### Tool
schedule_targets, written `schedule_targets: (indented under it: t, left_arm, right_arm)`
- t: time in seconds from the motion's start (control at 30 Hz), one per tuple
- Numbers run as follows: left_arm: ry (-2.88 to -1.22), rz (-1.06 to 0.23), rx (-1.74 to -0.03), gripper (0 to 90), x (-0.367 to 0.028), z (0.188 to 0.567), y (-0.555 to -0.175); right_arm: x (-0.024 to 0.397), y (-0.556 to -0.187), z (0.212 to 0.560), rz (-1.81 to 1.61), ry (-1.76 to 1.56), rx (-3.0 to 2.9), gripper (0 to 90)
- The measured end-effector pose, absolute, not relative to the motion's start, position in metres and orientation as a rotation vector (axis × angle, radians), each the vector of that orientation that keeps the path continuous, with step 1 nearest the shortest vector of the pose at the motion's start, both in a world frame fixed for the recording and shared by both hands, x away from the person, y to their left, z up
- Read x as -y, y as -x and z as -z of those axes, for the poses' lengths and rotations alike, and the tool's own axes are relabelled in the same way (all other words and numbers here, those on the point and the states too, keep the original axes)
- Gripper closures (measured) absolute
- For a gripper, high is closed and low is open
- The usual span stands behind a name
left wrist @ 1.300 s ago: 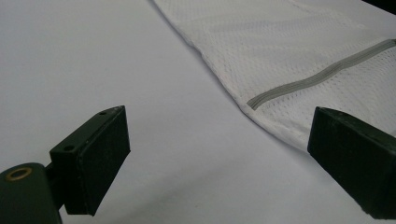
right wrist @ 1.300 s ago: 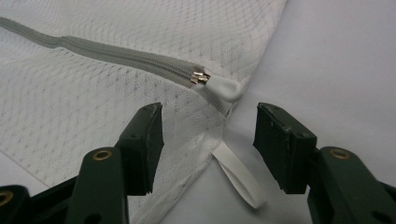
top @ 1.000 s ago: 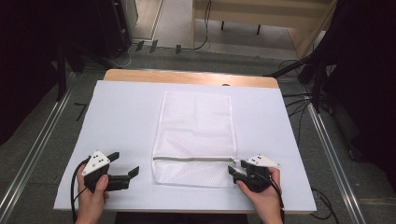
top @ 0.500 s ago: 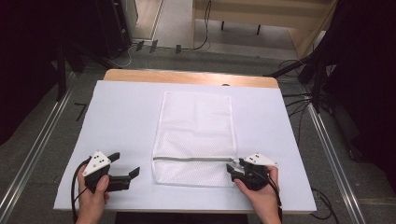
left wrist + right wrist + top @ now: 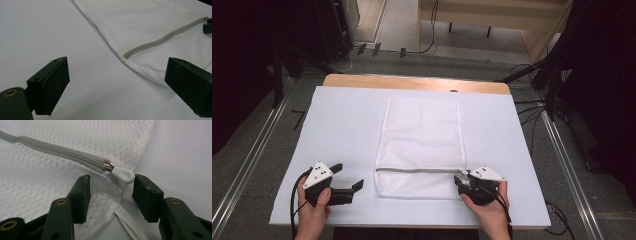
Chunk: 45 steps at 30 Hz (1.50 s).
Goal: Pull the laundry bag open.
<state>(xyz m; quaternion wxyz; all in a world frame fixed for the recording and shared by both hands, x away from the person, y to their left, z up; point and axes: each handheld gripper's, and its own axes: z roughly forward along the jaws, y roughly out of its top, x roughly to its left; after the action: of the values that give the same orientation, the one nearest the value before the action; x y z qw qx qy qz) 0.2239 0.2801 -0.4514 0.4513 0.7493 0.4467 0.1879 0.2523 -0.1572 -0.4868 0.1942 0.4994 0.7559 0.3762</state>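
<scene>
Closing in, our right gripper (image 5: pixel 110 187) brackets the zipper pull (image 5: pixel 121 175) without pinching it; left gripper (image 5: pixel 117 87) gapes idle. Mesh bag (image 5: pixel 419 145) lies mid-table, near the front edge. We could snag netting instead.

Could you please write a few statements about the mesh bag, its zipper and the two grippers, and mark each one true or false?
1. The zipper of the mesh bag is closed. True.
2. The right gripper clamps the zipper pull. False: its jaws have just been closing, but the pull lies between them unpinched.
3. The left gripper holds the bag's corner. False: open, beside the bag.
4. The bag lies flat on the white table. True.
</scene>
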Motion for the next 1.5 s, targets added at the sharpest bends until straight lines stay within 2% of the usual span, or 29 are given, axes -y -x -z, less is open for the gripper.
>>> schedule_targets:
  t: [0.2, 0.3, 0.37, 0.4, 0.43, 0.5, 0.53, 0.63, 0.77, 0.87, 0.9, 0.93, 1.03, 1.07, 1.2, 1.4, 1.5]
  left_arm:
    - [-1.834, -0.425, -1.073, 5.9, -0.267, 0.448, -0.223]
    - [-1.837, -0.403, -1.058, 5.9, -0.258, 0.448, -0.223]
    - [-1.831, -0.365, -1.043, 5.9, -0.247, 0.447, -0.224]
    - [-1.826, -0.352, -1.038, 5.9, -0.242, 0.447, -0.224]
    - [-1.823, -0.339, -1.032, 5.9, -0.236, 0.447, -0.225]
    - [-1.824, -0.311, -1.025, 11.4, -0.215, 0.447, -0.228]
    - [-1.824, -0.311, -1.025, 15.9, -0.215, 0.447, -0.228]
    - [-1.841, -0.288, -1.028, 15.4, -0.19, 0.446, -0.234]
    - [-1.86, -0.264, -1.013, 16.4, -0.158, 0.448, -0.241]
    - [-1.88, -0.257, -1.027, 25.3, -0.135, 0.45, -0.247]
    - [-1.888, -0.235, -1.028, 25.3, -0.127, 0.451, -0.25]
    - [-1.905, -0.211, -1.031, 38.3, -0.109, 0.455, -0.254]
    - [-1.933, -0.217, -1.033, 53.5, -0.091, 0.459, -0.257]
    - [-1.928, -0.165, -1.018, 57.6, -0.077, 0.46, -0.263]
    - [-1.905, -0.115, -0.986, 73.8, -0.061, 0.456, -0.272]
    - [-1.885, -0.112, -0.992, 84.4, -0.042, 0.45, -0.28]
    - [-1.886, -0.104, -1.007, 86.9, -0.04, 0.45, -0.283]
  right_arm:
    - [0.152, -0.246, 0.485, -1.045, -1.415, -2.119, 51.0]
    - [0.153, -0.246, 0.486, -1.035, -1.405, -2.117, 54.4]
    - [0.154, -0.246, 0.486, -1.029, -1.413, -2.103, 60.5]
    - [0.155, -0.246, 0.487, -1.024, -1.422, -2.087, 66.4]
    - [0.155, -0.246, 0.487, -1.024, -1.422, -2.087, 66.4]
    - [0.155, -0.246, 0.487, -1.009, -1.424, -2.072, 72.5]
    - [0.155, -0.246, 0.487, -1.009, -1.424, -2.072, 72.5]
    - [0.158, -0.248, 0.487, -1.033, -1.443, -2.066, 85.4]
    - [0.16, -0.248, 0.487, -1.058, -1.446, -2.075, 88.0]
    - [0.161, -0.246, 0.483, -1.078, -1.42, -2.082, 88.5]
    - [0.161, -0.246, 0.483, -1.078, -1.42, -2.082, 88.5]
    - [0.16, -0.245, 0.48, -1.08, -1.394, -2.076, 88.6]
    - [0.159, -0.243, 0.477, -1.084, -1.366, -2.064, 88.5]
    - [0.158, -0.243, 0.475, -1.084, -1.356, -2.058, 88.6]
    - [0.156, -0.241, 0.471, -1.103, -1.327, -2.052, 88.6]
    - [0.154, -0.239, 0.467, -1.126, -1.286, -2.056, 88.6]
    - [0.153, -0.237, 0.464, -1.14, -1.262, -2.048, 88.7]
